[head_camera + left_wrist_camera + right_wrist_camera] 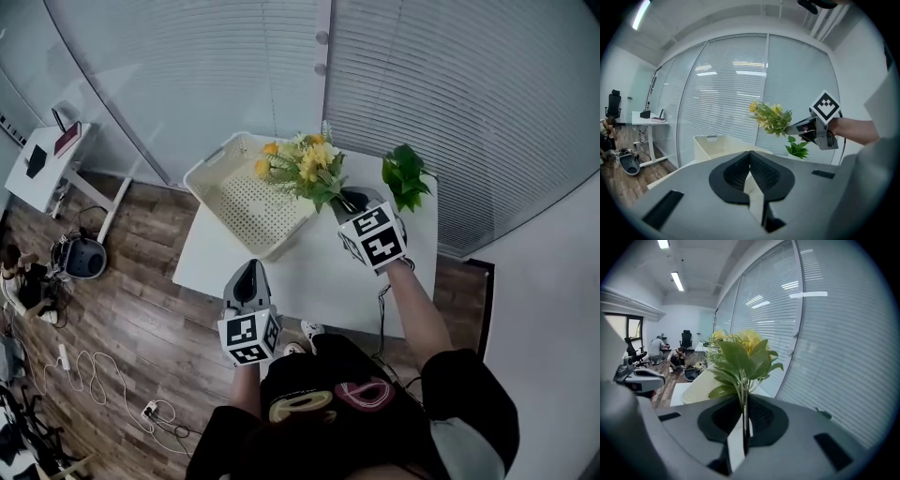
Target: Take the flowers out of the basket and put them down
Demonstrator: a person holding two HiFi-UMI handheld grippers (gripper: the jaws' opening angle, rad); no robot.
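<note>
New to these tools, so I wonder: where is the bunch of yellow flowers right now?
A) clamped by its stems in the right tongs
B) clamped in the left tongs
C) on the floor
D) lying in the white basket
A: the right tongs are shut on the stems of the yellow flowers, held in the air near the white basket.

matt cream plastic basket (pixel 246 202), smooth white table (pixel 309 272), wood-grain floor (pixel 159 309)

- Flowers (pixel 305 169): yellow and orange blooms, green leaves.
- Basket (pixel 246 202): cream, its bottom dotted with holes.
- Table (pixel 319 272): white.
- Left gripper (pixel 249 270) and right gripper (pixel 347 200): black-and-white square markers on the cubes.
- Floor (pixel 141 319): brown wood planks.
</note>
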